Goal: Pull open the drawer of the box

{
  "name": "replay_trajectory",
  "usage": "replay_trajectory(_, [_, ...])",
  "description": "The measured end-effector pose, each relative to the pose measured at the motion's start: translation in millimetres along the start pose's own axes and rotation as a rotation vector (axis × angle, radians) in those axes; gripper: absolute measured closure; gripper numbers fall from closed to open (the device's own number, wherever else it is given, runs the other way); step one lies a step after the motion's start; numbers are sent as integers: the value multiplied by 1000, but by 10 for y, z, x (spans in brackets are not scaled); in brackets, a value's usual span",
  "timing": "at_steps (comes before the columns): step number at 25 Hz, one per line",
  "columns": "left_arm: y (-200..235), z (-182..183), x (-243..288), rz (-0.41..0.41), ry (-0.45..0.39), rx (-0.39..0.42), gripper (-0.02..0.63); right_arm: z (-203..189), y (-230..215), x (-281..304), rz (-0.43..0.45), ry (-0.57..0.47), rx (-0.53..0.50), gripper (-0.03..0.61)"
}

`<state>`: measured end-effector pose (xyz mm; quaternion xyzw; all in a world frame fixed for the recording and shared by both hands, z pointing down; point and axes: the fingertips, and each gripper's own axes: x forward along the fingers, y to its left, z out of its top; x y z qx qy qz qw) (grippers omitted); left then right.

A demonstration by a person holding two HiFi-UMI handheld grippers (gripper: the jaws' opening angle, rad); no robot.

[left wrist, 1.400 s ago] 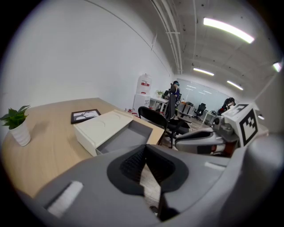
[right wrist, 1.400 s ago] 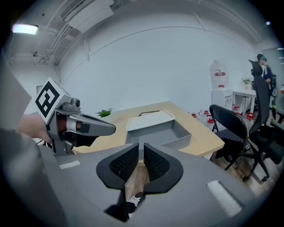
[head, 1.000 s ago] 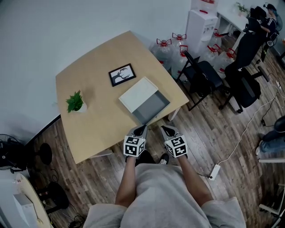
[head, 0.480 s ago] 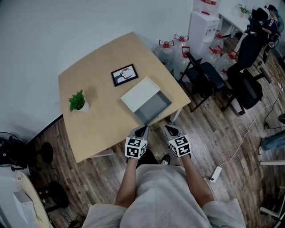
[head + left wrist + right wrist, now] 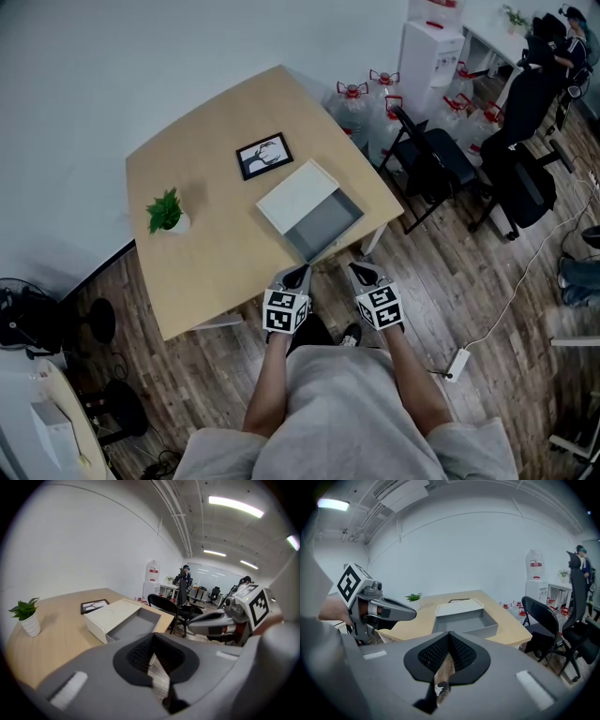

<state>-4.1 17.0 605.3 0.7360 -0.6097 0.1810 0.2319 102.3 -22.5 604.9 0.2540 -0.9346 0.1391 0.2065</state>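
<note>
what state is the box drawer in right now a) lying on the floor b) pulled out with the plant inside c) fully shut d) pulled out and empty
d: the grey drawer juts well out of the white box, and nothing lies inside it.

You have two tools in play: the left hand-held gripper and the right hand-held gripper. Ahead of you stands one surface, and it carries three items: one box with one drawer, one framed picture and one potted plant. Beyond it you can count two black chairs, one folding chair and one office chair, plus one water dispenser. Red-capped water jugs cluster by the dispenser; you can make out at least three, but the exact number is unclear. On the floor lies one power strip.
</note>
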Motion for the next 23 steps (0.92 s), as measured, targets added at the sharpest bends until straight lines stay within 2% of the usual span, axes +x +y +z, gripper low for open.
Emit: replay_trajectory(23, [52, -43, -66, 5, -15, -15, 560, -7, 22, 8, -7, -4, -20, 577])
